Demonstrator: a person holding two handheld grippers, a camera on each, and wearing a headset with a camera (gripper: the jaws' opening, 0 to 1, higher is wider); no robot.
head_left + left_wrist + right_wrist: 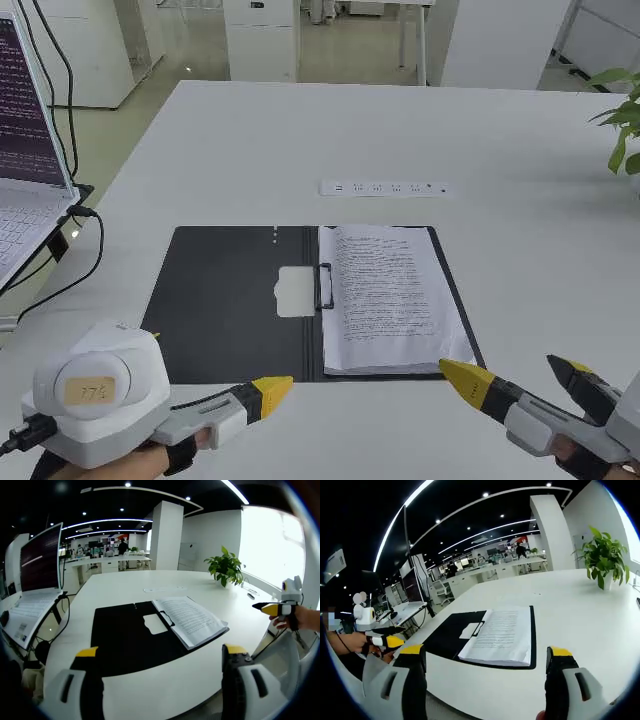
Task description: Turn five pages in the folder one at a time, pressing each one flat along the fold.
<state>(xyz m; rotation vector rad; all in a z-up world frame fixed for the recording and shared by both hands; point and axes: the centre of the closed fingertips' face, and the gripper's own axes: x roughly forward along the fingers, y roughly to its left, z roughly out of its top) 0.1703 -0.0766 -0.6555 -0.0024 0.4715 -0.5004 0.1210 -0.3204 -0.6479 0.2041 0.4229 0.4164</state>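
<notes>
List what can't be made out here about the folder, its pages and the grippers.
Print on the pages: too small and blurred to read, every view.
Page count in the folder: stack edges merge, head view.
One jaw of the left gripper: hidden behind the gripper's own body, head view.
Rear of the right gripper: cut off by the head view's bottom-right corner.

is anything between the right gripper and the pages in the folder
Nothing visible does: only bare table lies between the right gripper and the pages in the open folder.
</notes>
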